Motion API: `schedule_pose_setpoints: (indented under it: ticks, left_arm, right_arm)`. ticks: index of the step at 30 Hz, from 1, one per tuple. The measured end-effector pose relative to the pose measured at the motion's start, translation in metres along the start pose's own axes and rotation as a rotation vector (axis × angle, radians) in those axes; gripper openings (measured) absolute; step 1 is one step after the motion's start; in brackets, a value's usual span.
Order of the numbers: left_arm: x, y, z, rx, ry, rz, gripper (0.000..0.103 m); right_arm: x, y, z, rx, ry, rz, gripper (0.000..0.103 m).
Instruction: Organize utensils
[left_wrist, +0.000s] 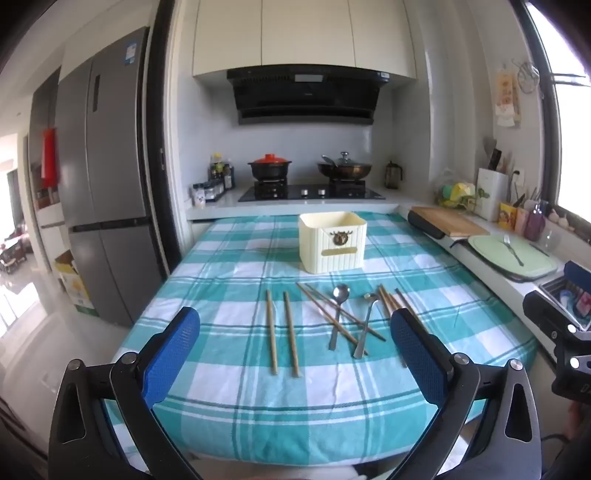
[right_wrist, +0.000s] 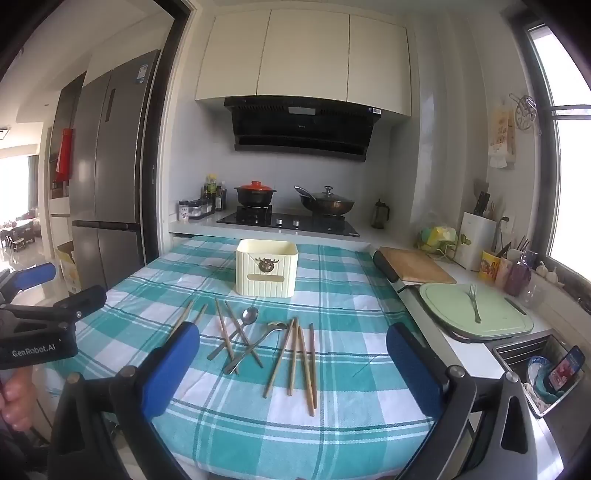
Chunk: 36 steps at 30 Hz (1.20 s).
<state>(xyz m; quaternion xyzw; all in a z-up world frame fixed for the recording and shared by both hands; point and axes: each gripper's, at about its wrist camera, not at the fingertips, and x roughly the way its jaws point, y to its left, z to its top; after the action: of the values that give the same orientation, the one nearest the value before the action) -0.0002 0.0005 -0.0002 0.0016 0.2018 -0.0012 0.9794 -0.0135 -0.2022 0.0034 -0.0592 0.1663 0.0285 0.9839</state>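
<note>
Over the checked tablecloth (left_wrist: 236, 413) we hold both grippers — left gripper (left_wrist: 295, 354), right gripper (right_wrist: 293, 373) — spread wide and empty, nothing picked yet, so next we should likely lift the loose chopsticks (left_wrist: 282, 330) and spoons (left_wrist: 338, 314) toward the cream box (left_wrist: 332, 242).

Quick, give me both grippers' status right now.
Left gripper: open, holding nothing, above the chopsticks.
Right gripper: open, holding nothing, above the spoons.
</note>
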Motion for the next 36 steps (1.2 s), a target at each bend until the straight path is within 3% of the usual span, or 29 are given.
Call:
schedule_pose_setpoints:
  ticks: [36]
  left_arm:
    - [-0.009, -0.004, 0.0, 0.009, 0.001, -0.016, 0.103]
  right_arm:
    - [-0.01, 0.002, -0.002, 0.001, -0.026, 0.002, 0.103]
